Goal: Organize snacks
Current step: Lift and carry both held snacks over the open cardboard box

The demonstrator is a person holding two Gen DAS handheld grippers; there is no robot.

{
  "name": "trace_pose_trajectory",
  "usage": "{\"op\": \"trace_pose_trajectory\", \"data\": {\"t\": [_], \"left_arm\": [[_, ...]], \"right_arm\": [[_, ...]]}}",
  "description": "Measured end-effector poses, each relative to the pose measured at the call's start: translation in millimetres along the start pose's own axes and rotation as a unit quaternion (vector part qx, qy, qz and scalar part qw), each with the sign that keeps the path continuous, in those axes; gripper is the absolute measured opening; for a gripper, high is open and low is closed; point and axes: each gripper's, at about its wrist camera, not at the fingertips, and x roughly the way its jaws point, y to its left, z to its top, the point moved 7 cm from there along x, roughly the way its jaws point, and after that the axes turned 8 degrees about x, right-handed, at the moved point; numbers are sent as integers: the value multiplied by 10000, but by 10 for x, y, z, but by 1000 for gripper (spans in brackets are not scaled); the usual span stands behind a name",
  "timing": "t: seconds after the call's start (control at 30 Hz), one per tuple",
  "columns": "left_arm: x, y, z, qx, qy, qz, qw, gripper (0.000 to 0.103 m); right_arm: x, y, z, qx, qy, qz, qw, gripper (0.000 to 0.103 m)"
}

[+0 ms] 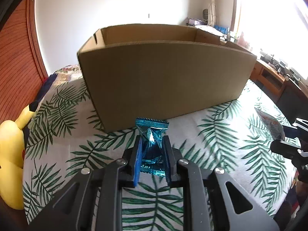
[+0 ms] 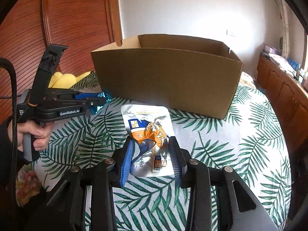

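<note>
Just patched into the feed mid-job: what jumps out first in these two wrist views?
The open cardboard box dominates, standing mid-table on the palm-leaf tablecloth. In front of it, the left gripper pinches a crumpled blue foil snack, and the right gripper clasps a silver-and-orange pouch. A yellow plush toy sits at the table's left edge.

The box (image 1: 167, 73) stood on the cloth (image 1: 221, 134), directly ahead of both grippers. The wrapper (image 1: 152, 134) sat between the left gripper's (image 1: 152, 140) fingers, just short of the box's near wall. The pouch (image 2: 149, 134) sat between the right gripper's (image 2: 151, 140) fingers, also before the box. The right gripper was to the right of the left gripper. The toy (image 1: 11, 154) lay to the left of the left gripper, at the cloth's edge.
</note>
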Motion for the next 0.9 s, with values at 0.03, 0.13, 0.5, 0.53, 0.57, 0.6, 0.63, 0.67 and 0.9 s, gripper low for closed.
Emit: {"op": "trace_pose_trajectory", "data": {"t": [0.03, 0.13, 0.5, 0.53, 0.57, 0.6, 0.63, 0.67, 0.9], "left_arm": [[-37, -32, 21, 17, -33, -15, 10000, 18], [-116, -111, 70, 67, -110, -37, 9999, 18], [-440, -376, 210, 217, -368, -80, 9991, 18], [-489, -398, 235, 234, -415, -77, 9988, 18], [-511, -409, 254, 240, -443, -73, 9987, 18], [-557, -422, 284, 246, -493, -72, 9985, 18], [-596, -430, 311, 247, -537, -73, 9982, 18], [-615, -427, 328, 246, -568, -75, 9981, 18], [-753, -388, 575, 227, -835, -42, 9962, 18]], "right_arm": [[-28, -14, 4, 15, -28, -10, 10000, 36], [-88, -49, 2, 57, -93, -41, 9999, 36], [-420, -136, 45, 146, -385, -118, 9991, 36], [-462, -137, 59, 143, -424, -130, 9989, 36], [-504, -139, 74, 141, -465, -139, 9987, 36], [-535, -142, 89, 138, -494, -143, 9986, 36], [-573, -144, 107, 134, -538, -154, 9983, 36], [-606, -143, 125, 130, -577, -162, 9981, 36], [-733, -150, 369, 5, -818, -194, 9965, 36]]}}
